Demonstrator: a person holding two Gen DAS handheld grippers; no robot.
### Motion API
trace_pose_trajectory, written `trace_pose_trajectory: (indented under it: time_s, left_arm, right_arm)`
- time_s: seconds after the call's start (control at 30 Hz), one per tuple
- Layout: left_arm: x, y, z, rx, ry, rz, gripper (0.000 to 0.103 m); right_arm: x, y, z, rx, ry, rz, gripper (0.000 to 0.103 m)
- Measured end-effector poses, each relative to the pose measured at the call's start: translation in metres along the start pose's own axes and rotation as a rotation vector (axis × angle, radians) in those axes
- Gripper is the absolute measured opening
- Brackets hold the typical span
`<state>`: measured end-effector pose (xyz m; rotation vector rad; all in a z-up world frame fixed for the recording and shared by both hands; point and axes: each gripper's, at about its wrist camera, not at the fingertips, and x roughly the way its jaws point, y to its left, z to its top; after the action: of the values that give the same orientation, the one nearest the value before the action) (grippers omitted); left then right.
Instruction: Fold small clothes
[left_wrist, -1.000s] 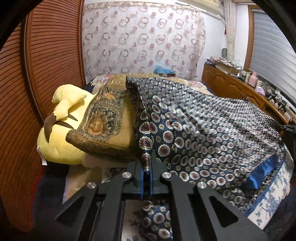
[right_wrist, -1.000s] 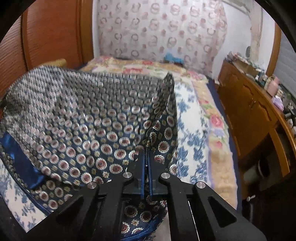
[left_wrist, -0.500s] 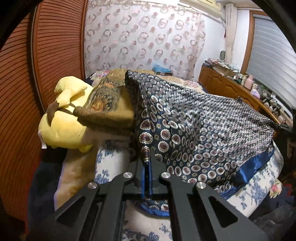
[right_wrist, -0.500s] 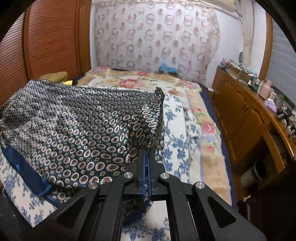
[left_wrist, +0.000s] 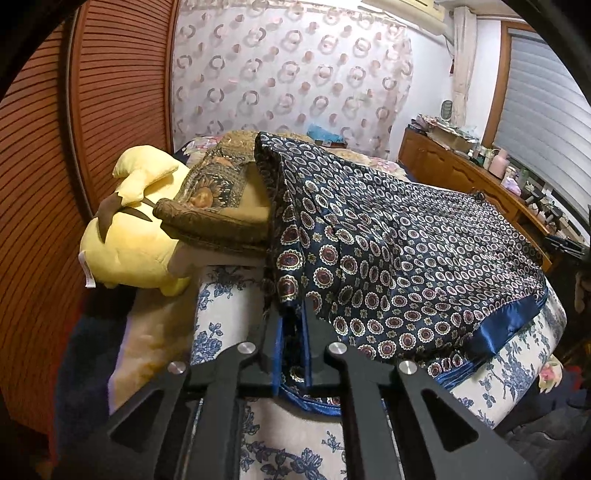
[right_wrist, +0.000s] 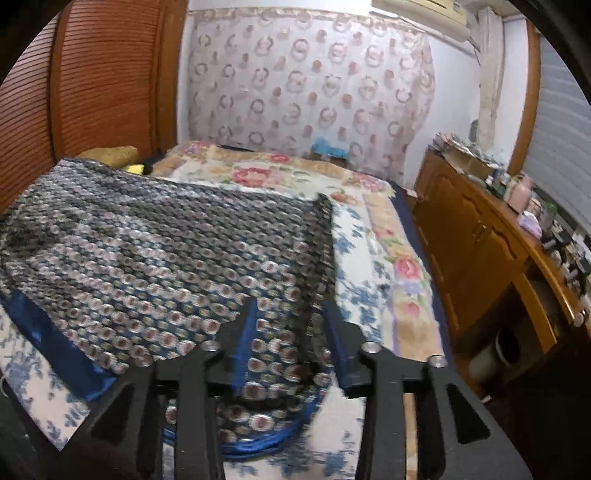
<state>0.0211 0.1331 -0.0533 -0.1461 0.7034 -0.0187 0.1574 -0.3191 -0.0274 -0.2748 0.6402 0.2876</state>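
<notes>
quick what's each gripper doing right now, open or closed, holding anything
Left gripper: partly open, with the patterned navy garment loose between its fingers.
Right gripper: open wide over the garment, gripping nothing.

the patterned garment (left_wrist: 388, 258) is glossy satin-like cloth with a shiny blue trim (left_wrist: 506, 325). the bedsheet (left_wrist: 229, 314) is matt floral cloth. the yellow toy (left_wrist: 129, 251) looks soft plush. the left tool (left_wrist: 293, 328) is matt black with bright metal screws; the cabinet (right_wrist: 476, 243) is polished wood.
</notes>
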Motion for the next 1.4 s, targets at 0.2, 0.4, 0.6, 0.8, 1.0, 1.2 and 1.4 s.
trace_pose_trajectory:
  time_s: [0.2, 0.4, 0.6, 0.8, 1.0, 1.2, 1.4]
  left_arm:
    - [-0.005, 0.002, -0.003, -0.01, -0.011, -0.011, 0.041]
    - [0.008, 0.005, -0.013, -0.015, 0.036, -0.01, 0.05]
    - [0.024, 0.01, -0.023, -0.044, 0.085, 0.0, 0.05]
    - [0.031, 0.01, -0.028, -0.063, 0.104, -0.001, 0.05]
    - [0.035, 0.01, -0.027, -0.062, 0.107, 0.002, 0.05]
    - [0.039, 0.008, -0.024, -0.059, 0.099, -0.028, 0.037]
    - [0.032, -0.001, -0.018, -0.013, 0.068, -0.058, 0.001]
  right_arm:
    - [0.008, 0.037, -0.004, -0.034, 0.015, 0.083, 0.045]
    - [0.029, 0.068, -0.019, -0.058, 0.066, 0.155, 0.048]
    - [0.043, 0.089, -0.027, -0.075, 0.111, 0.193, 0.057]
    - [0.047, 0.101, -0.029, -0.113, 0.125, 0.188, 0.059]
    - [0.05, 0.102, -0.03, -0.121, 0.142, 0.189, 0.06]
    - [0.053, 0.1, -0.03, -0.101, 0.151, 0.206, 0.061]
    - [0.054, 0.097, -0.03, -0.086, 0.155, 0.215, 0.062]
